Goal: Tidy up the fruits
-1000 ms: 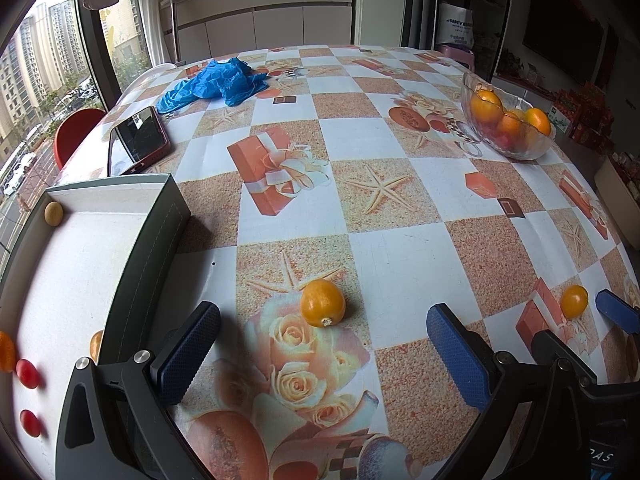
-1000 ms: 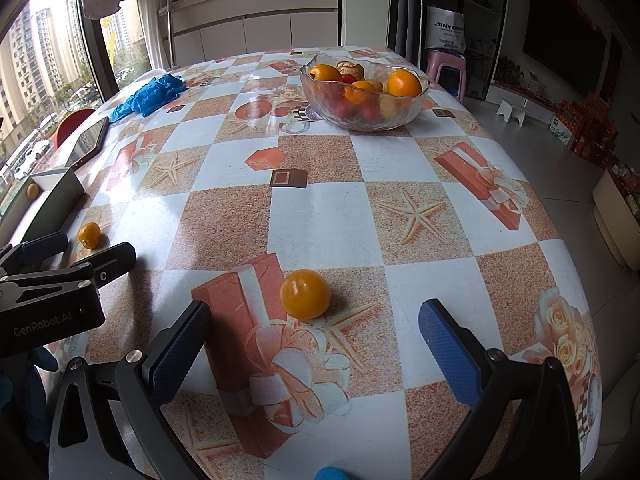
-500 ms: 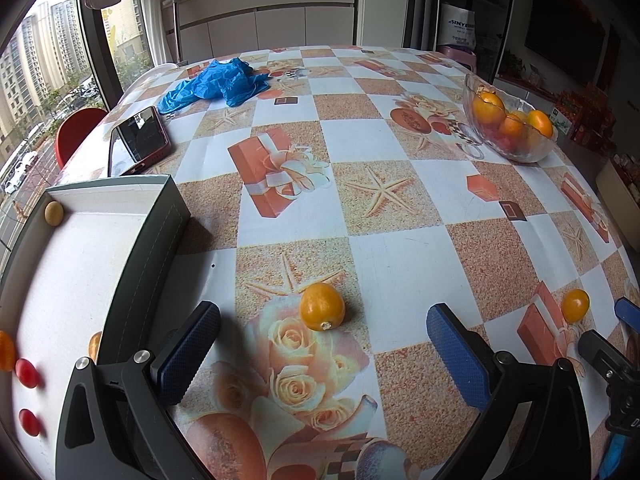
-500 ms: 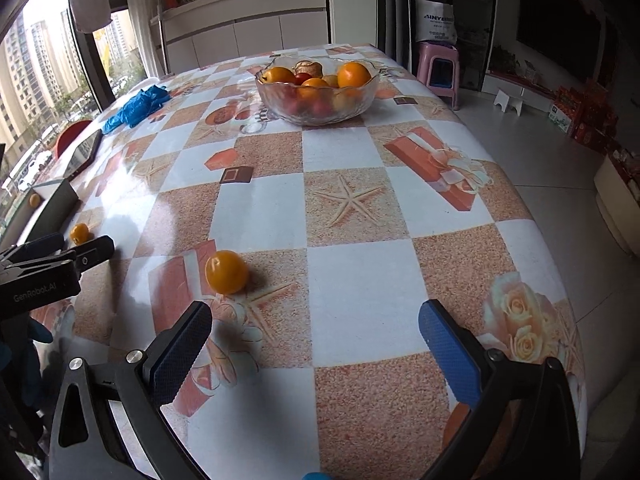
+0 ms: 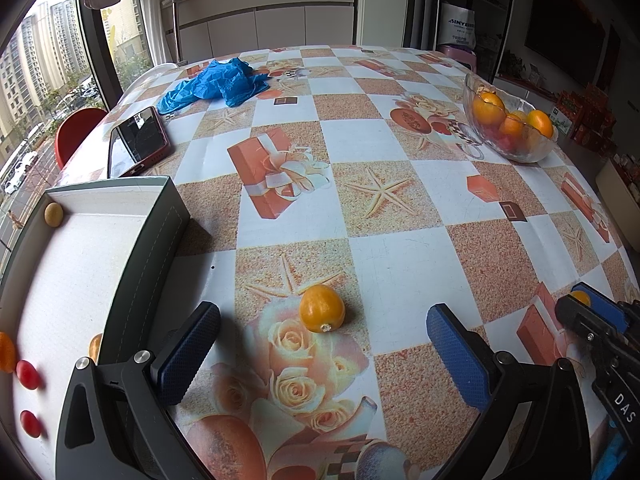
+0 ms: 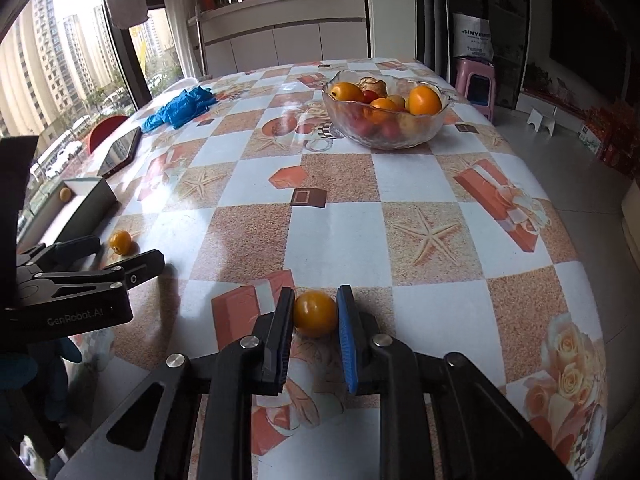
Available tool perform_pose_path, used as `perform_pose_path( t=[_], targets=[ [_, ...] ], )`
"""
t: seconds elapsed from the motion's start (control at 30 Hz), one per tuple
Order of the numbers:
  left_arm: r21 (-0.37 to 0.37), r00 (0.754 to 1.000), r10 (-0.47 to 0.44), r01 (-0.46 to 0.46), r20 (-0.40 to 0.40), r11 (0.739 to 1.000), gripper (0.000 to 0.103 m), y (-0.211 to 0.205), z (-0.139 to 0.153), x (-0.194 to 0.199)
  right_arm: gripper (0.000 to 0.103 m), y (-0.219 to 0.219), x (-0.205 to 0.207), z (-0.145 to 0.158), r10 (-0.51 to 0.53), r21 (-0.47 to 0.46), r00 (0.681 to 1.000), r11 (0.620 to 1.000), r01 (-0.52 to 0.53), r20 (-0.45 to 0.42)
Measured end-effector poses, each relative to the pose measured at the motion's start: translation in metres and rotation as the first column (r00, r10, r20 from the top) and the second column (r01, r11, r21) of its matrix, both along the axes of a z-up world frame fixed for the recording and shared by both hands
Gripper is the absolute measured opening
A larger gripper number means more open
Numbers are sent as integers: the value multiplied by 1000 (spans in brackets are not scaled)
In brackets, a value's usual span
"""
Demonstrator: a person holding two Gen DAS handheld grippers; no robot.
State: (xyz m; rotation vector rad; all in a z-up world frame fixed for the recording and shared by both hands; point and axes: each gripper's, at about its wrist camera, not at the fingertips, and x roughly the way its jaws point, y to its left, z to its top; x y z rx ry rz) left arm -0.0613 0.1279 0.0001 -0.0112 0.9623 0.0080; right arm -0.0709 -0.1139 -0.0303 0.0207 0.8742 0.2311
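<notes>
The right gripper (image 6: 315, 334) is pinching a small round orange fruit (image 6: 315, 313), with one blue pad pressed on each side of it. This fruit sits on the table (image 6: 432, 184) near the front edge, on a brown square of the checked cloth. The left gripper (image 5: 323, 350) is spread wide with nothing between its fingers. A second small orange fruit (image 5: 321, 308) lies on the table just ahead of it, not touching either pad (it rests on a picture of roses). By the left edge of the table is a shallow box (image 5: 152, 240) with a white floor. Inside it are a yellow fruit (image 5: 53, 214) in the far corner and some red and orange ones along its left side. A glass bowl (image 6: 384, 136) full of oranges and other fruit stands near the far right corner of the table, well apart from both grippers. A phone (image 5: 138, 141) lies near the left edge, just past the box. A crumpled blue glove (image 5: 218, 86) lies near the far left corner.
</notes>
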Motion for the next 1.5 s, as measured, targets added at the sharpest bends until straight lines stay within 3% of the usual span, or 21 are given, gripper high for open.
perform_pose_path(
  t=[0.07, 0.13, 0.17, 0.33, 0.4, 0.83, 1.07, 1.33, 1.5],
  targets=[
    [-2, 1000, 1, -1, 0, 1000, 100, 0, 1, 1, 23, -5, -5, -1, -4, 34, 1000, 999, 4, 16],
    [-4, 1000, -3, 3, 16, 1000, 82, -1, 4, 0, 23, -3, -7, -1, -4, 19, 1000, 1000, 3, 22],
    [-5, 1000, -11, 12, 16, 1000, 79, -1, 6, 1, 23, 0, -7, -1, -3, 4, 1000, 1000, 3, 24],
    [-9, 998, -55, 55, 19, 998, 27, -5, 11, 2, 23, 1, -7, -1, -2, -12, 1000, 1000, 2, 26],
    [-11, 997, -71, 71, 16, 997, 22, -8, 11, 0, 23, 0, -7, -1, -2, -5, 1000, 1000, 2, 25],
    [-72, 990, -138, 138, 7, 988, 20, -18, 19, -37, 24, 6, -12, 0, 10, -40, 1000, 999, -9, 10],
    [-127, 987, -150, 157, 64, 979, 20, -8, 44, -53, 24, 9, -19, 10, 16, 57, 999, 998, -13, -50],
    [-159, 983, -68, 95, 170, 983, 20, 34, 79, -71, 24, 46, -20, 44, 86, 101, 996, 991, -84, -20],
    [-166, 984, 32, -2, 177, 986, 20, 80, 84, -80, 24, 88, -22, 57, 169, 121, 985, 979, -165, -22]
  ],
)
